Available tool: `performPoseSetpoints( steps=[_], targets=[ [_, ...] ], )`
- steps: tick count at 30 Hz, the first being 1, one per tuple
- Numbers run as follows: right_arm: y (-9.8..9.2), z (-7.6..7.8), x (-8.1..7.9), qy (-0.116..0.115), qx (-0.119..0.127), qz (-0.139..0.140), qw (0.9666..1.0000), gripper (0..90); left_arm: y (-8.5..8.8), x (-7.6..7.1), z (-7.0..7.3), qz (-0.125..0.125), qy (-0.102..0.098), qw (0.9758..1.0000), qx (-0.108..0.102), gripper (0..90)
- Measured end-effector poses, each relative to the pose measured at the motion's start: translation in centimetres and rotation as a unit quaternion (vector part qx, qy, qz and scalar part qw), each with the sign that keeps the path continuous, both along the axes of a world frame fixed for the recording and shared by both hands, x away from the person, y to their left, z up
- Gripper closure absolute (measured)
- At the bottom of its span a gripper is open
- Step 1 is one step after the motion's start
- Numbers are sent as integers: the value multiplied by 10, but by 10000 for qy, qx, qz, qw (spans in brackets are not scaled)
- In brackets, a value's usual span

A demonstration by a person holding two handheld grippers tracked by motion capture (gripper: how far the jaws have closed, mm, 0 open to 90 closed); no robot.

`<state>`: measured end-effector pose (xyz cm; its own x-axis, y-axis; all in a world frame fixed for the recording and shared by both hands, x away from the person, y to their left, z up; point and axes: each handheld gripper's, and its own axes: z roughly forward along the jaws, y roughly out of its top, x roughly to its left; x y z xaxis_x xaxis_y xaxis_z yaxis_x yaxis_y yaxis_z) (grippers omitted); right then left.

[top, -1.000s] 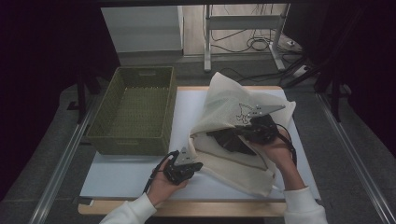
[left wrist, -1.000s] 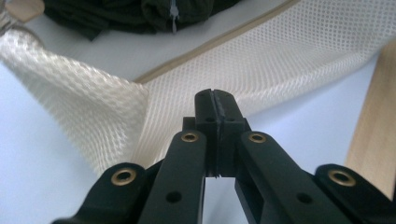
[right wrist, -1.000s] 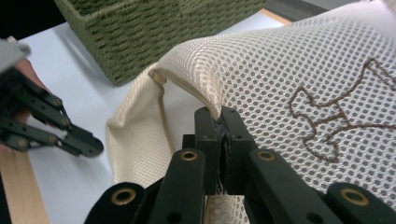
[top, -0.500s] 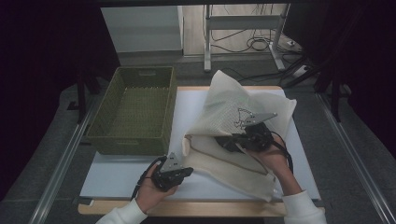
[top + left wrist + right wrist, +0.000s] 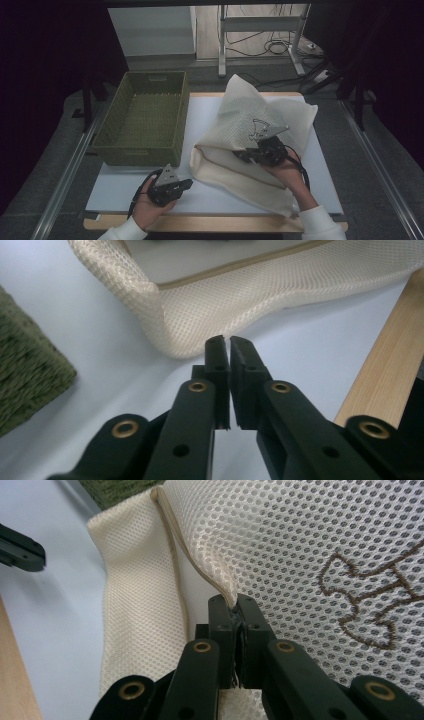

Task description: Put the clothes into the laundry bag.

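Observation:
A cream mesh cloth [image 5: 240,115] with a brown embroidered design lies folded on the white table top. My right gripper [image 5: 245,156] reaches into the fold from the right. It is shut [image 5: 235,602] on the cloth's piped hem [image 5: 172,540], which bends up out of the jaws. The left gripper [image 5: 189,184] is held low near the table's front edge, just left of the cloth's rounded corner [image 5: 170,335] and not touching it. Its jaws [image 5: 229,342] are shut to a thin slit with nothing between them.
A green woven basket [image 5: 150,152] stands at the left of the table, close to the cloth, and its corner [image 5: 25,375] shows beside the left gripper. The wooden table edge [image 5: 390,375] runs along the front. Cables lie on the floor behind the table.
The left hand has drawn back to the left, away from the cloth's corner. The right hand has come down a little with the hem still in its jaws, lowering the fold.

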<state>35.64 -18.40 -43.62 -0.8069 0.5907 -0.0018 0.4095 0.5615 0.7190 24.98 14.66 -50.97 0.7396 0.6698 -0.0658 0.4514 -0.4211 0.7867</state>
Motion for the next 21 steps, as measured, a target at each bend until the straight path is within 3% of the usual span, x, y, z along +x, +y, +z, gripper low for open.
performPoseSetpoints(
  steps=[9, 15, 21],
  targets=[
    [8, -19, 0, 171, -133, 31, 9998, 870, 12, -5, -3, 0, 12, 10000, -64, 765],
    [14, -34, 1, 318, -267, -5, 9991, 869, 16, -6, -5, 353, -97, 9993, -16, 598],
    [21, -50, 4, 420, -415, -23, 9983, 867, 16, -4, -7, 371, -51, 9993, 2, 519]
  ],
)
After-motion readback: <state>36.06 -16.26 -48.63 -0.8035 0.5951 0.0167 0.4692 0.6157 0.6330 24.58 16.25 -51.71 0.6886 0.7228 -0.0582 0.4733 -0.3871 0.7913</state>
